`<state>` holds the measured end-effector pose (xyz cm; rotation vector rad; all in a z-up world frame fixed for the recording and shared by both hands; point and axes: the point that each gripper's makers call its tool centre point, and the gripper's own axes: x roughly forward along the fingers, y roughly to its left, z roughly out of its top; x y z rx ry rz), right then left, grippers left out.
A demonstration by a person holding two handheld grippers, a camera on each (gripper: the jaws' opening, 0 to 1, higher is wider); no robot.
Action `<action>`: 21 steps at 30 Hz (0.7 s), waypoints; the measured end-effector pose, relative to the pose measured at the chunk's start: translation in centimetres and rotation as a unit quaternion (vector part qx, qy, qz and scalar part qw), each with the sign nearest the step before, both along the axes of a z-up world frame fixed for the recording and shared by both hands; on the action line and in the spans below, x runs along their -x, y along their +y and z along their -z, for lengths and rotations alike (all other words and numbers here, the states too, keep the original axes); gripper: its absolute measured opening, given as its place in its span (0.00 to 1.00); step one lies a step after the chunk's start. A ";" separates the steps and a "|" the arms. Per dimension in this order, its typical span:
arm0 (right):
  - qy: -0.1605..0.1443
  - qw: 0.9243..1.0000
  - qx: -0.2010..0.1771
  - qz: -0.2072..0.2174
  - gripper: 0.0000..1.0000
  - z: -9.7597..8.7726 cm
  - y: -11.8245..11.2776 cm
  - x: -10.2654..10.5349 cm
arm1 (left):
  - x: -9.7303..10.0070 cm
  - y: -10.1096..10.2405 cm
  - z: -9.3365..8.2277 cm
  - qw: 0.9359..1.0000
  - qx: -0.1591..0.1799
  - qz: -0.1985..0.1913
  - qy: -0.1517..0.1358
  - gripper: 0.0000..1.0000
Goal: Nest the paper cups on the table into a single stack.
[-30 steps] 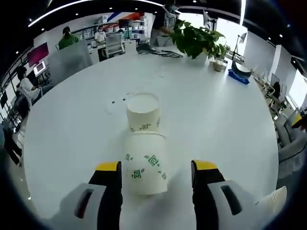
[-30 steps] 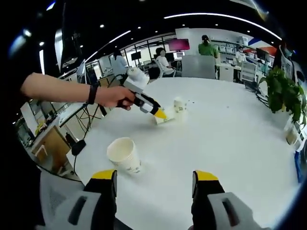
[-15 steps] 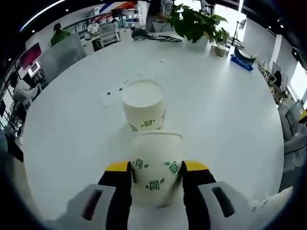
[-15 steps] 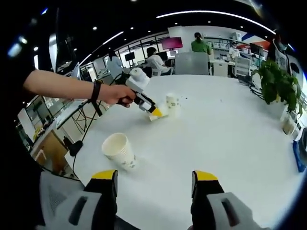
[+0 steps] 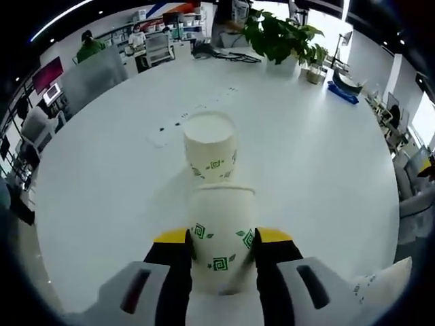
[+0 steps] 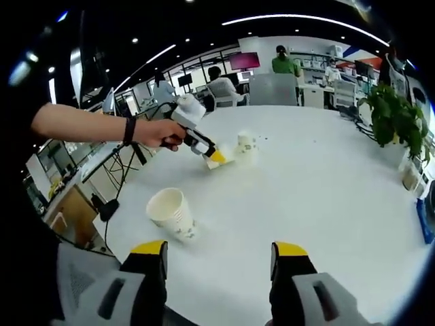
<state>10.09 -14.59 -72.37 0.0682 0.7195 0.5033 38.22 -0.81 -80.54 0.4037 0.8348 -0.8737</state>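
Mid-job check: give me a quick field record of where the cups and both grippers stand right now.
left gripper: shut on the near cup
near cup: upright, rim just short of the far cup
far cup: upright on the white table, open end up
right gripper: open, holding nothing, above the table
third cup: upright, alone, ahead and left of the right gripper
stack: not yet formed
plants: at the far table edge

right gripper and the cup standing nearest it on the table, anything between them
Nothing. In the right gripper view, bare white table lies between the open right gripper and the upright paper cup, which stands ahead and to the left of the jaws.
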 end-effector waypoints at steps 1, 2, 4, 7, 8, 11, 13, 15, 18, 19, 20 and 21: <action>-0.002 1.000 -0.001 0.000 0.60 -0.1 0.0 -0.1 | 0.1 0.2 -0.3 1.000 0.003 0.000 -0.004 0.34; -0.004 1.000 -0.003 -0.002 0.60 -0.2 0.1 -0.3 | 0.3 0.1 -0.7 1.000 0.007 0.004 -0.007 0.34; -0.006 1.000 -0.004 -0.004 0.60 -0.4 0.1 -0.5 | 0.8 0.4 -0.9 1.000 0.015 0.005 -0.016 0.34; -0.010 1.000 -0.005 -0.011 0.60 -0.7 0.5 -1.0 | 1.5 0.1 -2.1 0.999 0.034 0.014 -0.035 0.34; -0.011 1.000 -0.006 -0.016 0.60 -0.9 0.7 -1.1 | 1.6 0.1 -2.3 0.999 0.035 0.015 -0.039 0.34; -0.016 1.000 -0.003 -0.025 0.60 -1.2 0.7 -1.5 | 3.0 0.3 -3.5 0.998 0.043 0.021 -0.046 0.34; -0.018 0.999 -0.002 -0.032 0.59 -1.4 1.1 -1.9 | 3.9 0.1 -4.0 0.997 0.043 0.026 -0.051 0.34; -0.020 0.999 -0.002 -0.036 0.59 -1.9 1.1 -2.3 | 4.6 -0.2 -4.8 0.997 0.050 0.030 -0.056 0.34; -0.025 0.999 -0.001 -0.046 0.59 -2.1 1.8 -3.0 | 5.1 -0.2 -5.1 0.996 0.057 0.032 -0.059 0.34; -0.026 0.999 0.000 -0.048 0.59 -2.1 1.8 -3.1 | 6.0 -0.5 -5.5 0.995 0.064 0.034 -0.062 0.34; -0.028 0.998 0.000 -0.051 0.59 -2.3 1.9 -3.6 | 6.7 -0.7 -5.7 0.995 0.064 0.038 -0.065 0.34; -0.029 0.998 -0.001 -0.053 0.59 -2.5 2.0 -3.9 | 6.8 -0.9 -5.9 0.995 0.062 0.044 -0.070 0.34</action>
